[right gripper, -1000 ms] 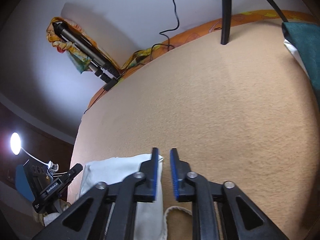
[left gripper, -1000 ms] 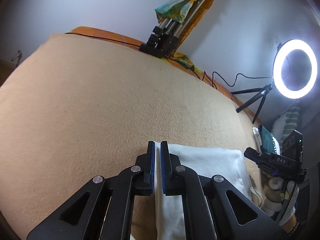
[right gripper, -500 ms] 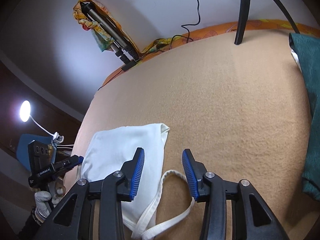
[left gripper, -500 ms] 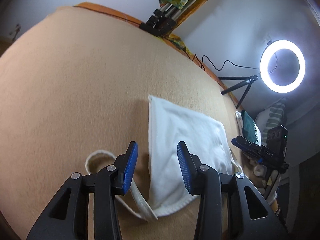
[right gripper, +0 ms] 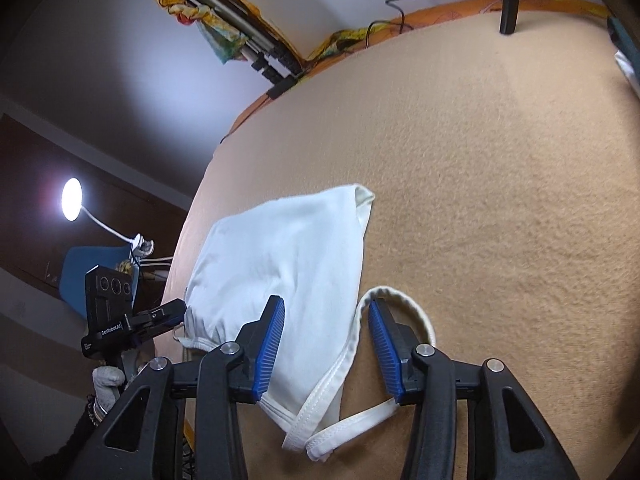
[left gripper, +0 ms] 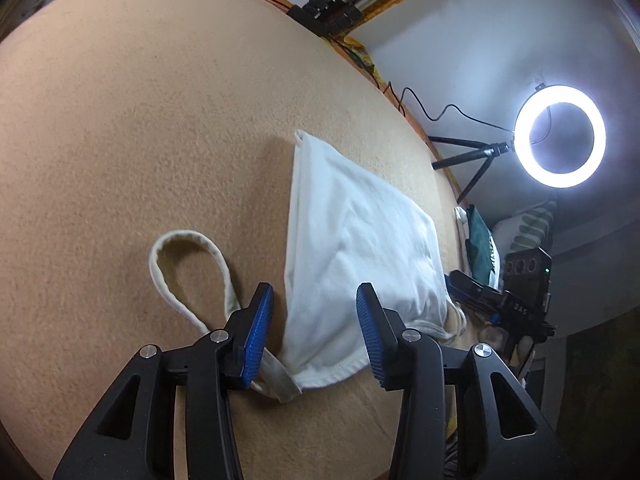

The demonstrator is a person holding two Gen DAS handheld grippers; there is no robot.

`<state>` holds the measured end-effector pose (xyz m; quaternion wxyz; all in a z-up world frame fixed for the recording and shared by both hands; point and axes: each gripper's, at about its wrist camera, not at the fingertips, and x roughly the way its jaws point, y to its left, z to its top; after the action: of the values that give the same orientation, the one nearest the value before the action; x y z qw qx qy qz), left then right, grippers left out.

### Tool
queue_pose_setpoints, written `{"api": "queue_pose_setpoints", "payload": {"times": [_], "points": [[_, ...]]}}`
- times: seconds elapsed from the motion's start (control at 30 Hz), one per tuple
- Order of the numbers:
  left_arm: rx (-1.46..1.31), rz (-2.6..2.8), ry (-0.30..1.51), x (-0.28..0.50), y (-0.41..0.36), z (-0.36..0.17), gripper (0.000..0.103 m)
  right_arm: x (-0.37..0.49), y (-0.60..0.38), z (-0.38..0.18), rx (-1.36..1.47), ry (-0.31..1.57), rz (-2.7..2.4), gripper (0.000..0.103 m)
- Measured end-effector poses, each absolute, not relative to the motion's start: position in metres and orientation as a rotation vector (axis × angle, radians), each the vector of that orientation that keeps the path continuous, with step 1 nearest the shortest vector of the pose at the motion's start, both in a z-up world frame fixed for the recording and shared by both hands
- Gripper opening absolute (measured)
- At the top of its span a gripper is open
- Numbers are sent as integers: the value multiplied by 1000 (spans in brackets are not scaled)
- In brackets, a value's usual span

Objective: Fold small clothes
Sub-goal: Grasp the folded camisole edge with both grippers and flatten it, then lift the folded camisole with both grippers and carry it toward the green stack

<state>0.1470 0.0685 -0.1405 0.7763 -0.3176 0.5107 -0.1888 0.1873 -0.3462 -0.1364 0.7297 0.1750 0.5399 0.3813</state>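
Your left tongs [left gripper: 316, 320] and right tongs [right gripper: 326, 336] both stand released, gripping nothing, poised just above the near end of the white tank top [left gripper: 352, 240]. It lies folded on the tan blanket [left gripper: 140, 120] covering the bed, one shoulder strap [left gripper: 188, 276] looping loose beside the body. That stray strap is your risk: close on the near hem without gathering it and I'd expect it to trail out of the next fold, or snag a blue pad [right gripper: 270, 344] and drag the layers askew. Both tools tilt downward and forward, side by side, each straddling an edge of the garment's near end.
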Motion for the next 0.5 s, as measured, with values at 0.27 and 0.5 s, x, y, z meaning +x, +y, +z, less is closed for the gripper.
{"api": "queue_pose_setpoints", "payload": {"times": [0.27, 0.5], "points": [[-701, -450, 1111, 150, 64, -142, 41, 190, -341, -144, 450, 1209, 901, 45], [-708, -470, 1087, 157, 60, -144, 41, 190, -336, -147, 480, 1193, 913, 36]]}}
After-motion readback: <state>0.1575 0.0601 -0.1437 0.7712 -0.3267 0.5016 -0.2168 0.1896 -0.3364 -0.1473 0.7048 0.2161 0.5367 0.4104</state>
